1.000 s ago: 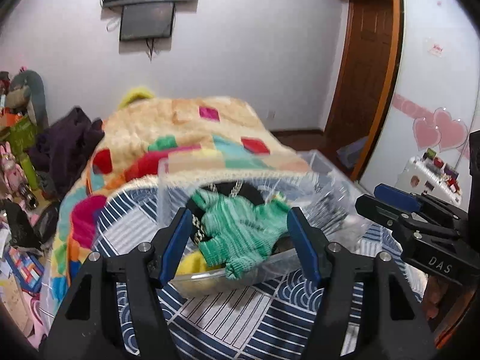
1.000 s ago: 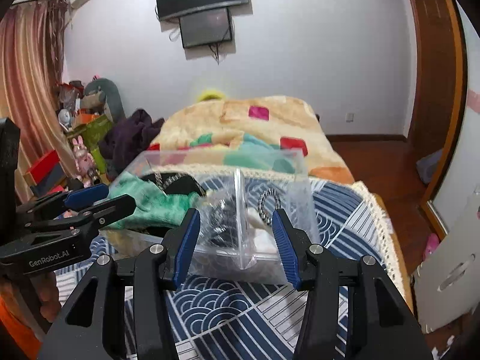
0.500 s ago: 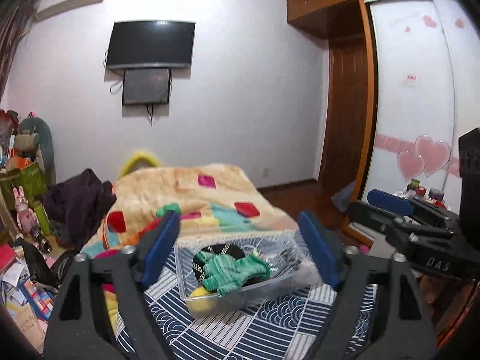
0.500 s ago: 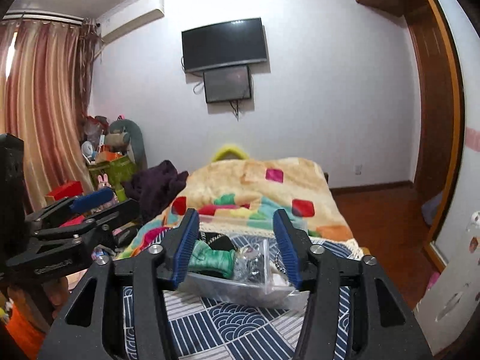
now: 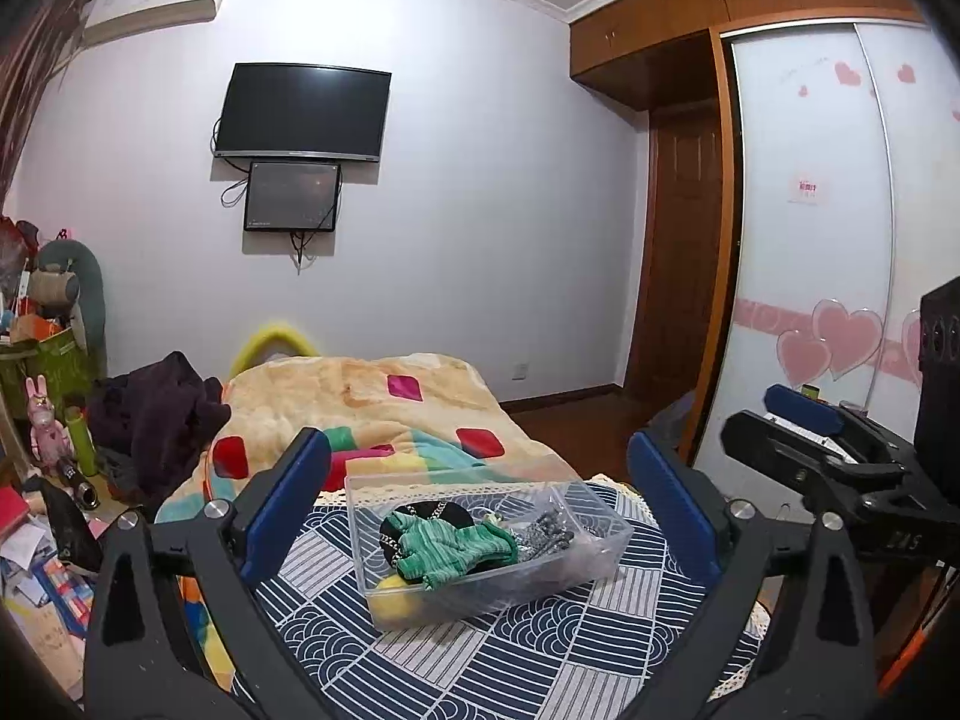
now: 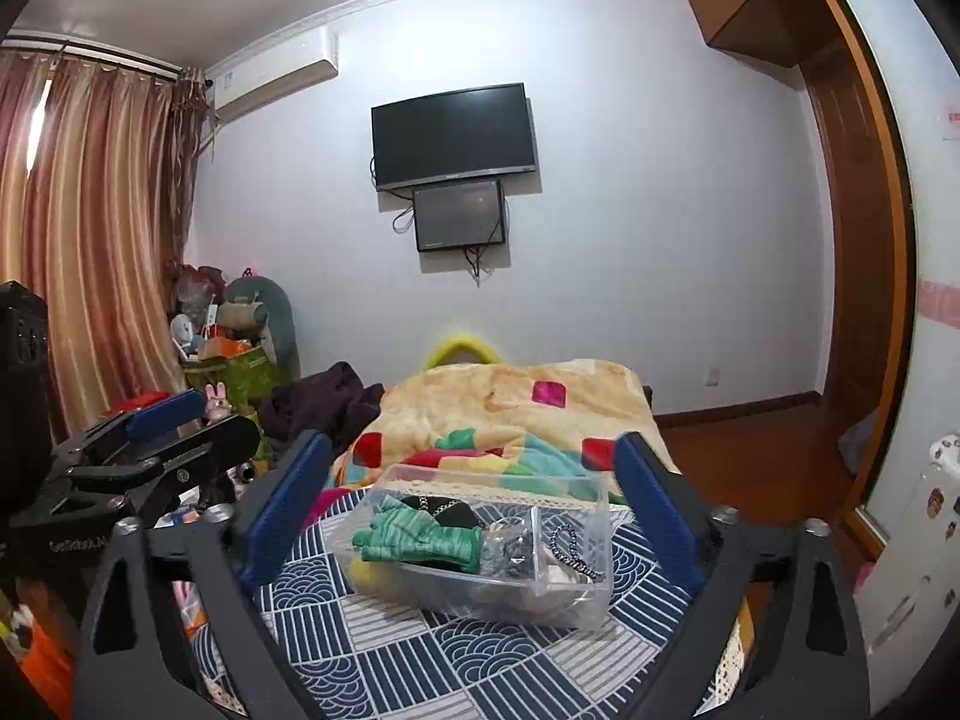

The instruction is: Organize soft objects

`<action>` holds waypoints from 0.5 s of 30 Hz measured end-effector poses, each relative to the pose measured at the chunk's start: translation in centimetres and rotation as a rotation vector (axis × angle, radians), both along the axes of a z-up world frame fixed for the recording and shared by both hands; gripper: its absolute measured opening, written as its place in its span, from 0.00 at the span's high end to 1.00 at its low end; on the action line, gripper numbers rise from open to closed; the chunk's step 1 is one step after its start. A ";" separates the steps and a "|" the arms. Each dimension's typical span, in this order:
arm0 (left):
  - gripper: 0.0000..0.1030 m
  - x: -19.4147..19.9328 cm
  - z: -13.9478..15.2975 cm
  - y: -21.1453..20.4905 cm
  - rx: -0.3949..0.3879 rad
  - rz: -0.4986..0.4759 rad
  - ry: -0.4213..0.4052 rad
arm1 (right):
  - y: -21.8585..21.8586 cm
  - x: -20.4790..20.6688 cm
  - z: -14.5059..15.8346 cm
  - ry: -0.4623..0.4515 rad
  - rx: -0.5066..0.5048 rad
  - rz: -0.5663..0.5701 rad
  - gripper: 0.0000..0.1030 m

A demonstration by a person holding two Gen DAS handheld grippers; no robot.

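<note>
Left wrist view: both hand-held grippers (image 5: 480, 510) (image 6: 474, 510) gape empty above seemingly full clear bin (image 5: 606, 531)

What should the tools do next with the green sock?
Probably tuck the green sock deeper into the clear box: it bulges above the rim there. Both tools, left and right, are open, empty and held back from the box.

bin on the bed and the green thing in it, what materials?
Clear bin: looks like rigid transparent plastic, glossy; contents and the patterned cover show through its walls. Green item: apparently ribbed knit fabric, matte, lying limp and bunched; probably a sock or glove.
</note>
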State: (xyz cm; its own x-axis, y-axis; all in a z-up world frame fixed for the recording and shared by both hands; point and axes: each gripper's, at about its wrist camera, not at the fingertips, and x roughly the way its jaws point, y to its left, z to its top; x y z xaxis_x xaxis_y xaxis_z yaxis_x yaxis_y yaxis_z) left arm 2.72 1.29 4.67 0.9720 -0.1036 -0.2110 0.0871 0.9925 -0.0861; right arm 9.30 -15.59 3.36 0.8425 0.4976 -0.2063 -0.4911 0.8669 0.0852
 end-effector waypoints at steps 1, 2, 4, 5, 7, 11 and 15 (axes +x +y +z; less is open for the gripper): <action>0.02 -0.1 0.0 0.0 0.000 0.001 -0.001 | 0.0 -0.2 -0.1 -0.007 0.002 -0.004 0.01; 0.02 -0.1 0.0 0.0 0.000 0.004 -0.002 | 0.0 -0.2 0.0 -0.012 0.003 -0.007 0.01; 0.02 -0.3 0.0 0.1 -0.001 0.005 -0.003 | -0.1 -0.4 -0.1 -0.011 0.008 0.001 0.01; 0.02 -0.3 0.0 0.1 -0.002 0.004 -0.003 | -0.1 -0.4 -0.1 -0.012 0.011 0.002 0.01; 0.02 -0.3 0.0 0.0 -0.001 0.007 -0.005 | -0.3 -0.5 -0.2 -0.012 0.015 0.001 0.01; 0.02 -0.4 0.0 0.1 0.003 0.011 -0.006 | -0.3 -0.5 -0.2 -0.014 0.015 0.000 0.00; 0.02 -0.4 0.0 0.1 0.002 0.010 -0.006 | -0.4 -0.5 -0.3 -0.014 0.014 -0.001 0.00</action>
